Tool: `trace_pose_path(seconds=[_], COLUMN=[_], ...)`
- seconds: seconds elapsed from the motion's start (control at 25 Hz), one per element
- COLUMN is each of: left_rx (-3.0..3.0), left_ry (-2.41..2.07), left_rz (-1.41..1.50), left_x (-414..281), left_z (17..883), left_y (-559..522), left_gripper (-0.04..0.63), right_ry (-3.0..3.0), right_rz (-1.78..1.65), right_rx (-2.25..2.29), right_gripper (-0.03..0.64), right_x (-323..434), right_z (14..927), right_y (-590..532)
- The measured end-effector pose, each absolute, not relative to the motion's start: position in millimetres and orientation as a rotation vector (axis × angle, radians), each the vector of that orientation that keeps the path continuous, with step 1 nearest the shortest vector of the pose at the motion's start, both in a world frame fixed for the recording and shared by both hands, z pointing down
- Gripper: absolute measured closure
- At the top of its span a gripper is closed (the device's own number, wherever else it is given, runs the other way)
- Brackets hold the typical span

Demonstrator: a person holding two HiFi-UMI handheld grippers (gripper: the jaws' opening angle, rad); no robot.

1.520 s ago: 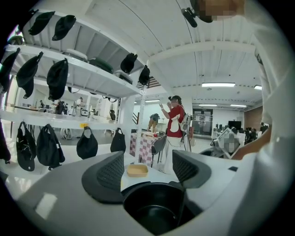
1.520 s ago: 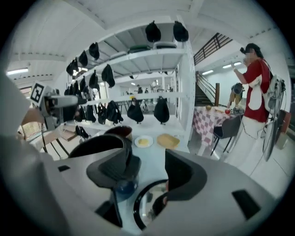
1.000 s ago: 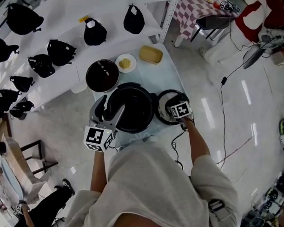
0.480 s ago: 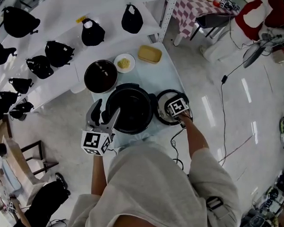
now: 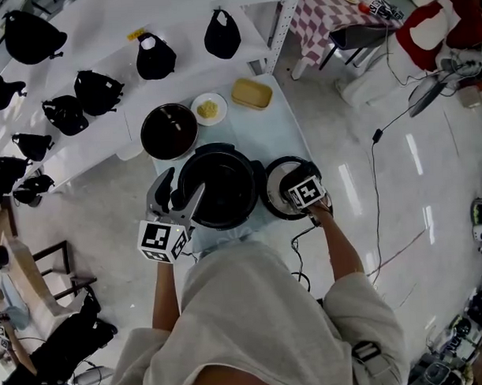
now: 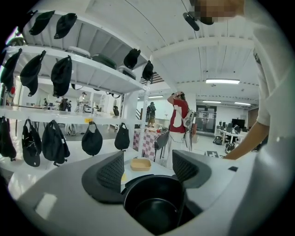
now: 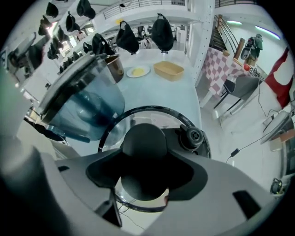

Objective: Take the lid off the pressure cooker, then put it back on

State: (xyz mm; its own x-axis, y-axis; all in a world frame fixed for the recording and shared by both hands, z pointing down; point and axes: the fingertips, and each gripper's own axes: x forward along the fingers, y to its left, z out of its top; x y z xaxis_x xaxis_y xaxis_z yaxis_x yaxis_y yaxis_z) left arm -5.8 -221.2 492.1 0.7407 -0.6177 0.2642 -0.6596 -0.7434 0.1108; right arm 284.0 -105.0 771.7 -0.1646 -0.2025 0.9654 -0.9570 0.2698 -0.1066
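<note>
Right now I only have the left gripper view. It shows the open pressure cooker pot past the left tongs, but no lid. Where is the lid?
Observer: The lid lies flat on the table, close beside the pressure cooker, on the person's right.
Operator: Is the other gripper near it?
Observer: Yes. The right gripper points down over it, and its tongs straddle the lid's knob. They have just been closing, but I can't tell whether the pads press on it yet.
Operator: Anything behind the cooker that I'm missing?
Observer: A dark bowl stands just beyond it, to the left.
</note>
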Motion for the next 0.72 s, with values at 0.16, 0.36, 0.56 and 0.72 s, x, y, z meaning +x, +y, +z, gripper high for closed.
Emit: trace_pose_path(seconds=[0.16,0.36,0.56,0.72], left_rx=[2.755,2.768,2.765,2.770], left_ry=[-0.988,-0.966,-0.944,-0.941], left_rz=[0.298,0.289,0.266,0.260], left_x=[1,8,9,7], left_z=[492,492,492,491], left_y=[-223,-224,-229,-229], left_gripper=[0.284,0.284,0.284,0.284], right_ry=[-1.640,-1.708,-1.722,-1.749], right_rz=[0.910,0.797,0.745,0.751], right_rx=[1.115,1.150,1.124,1.114], right_gripper=[0.347,0.347,0.347,0.347], right_x=[282,274,278,275], right_z=[724,659,625,598], right_y=[-93,-77,-63,-55])
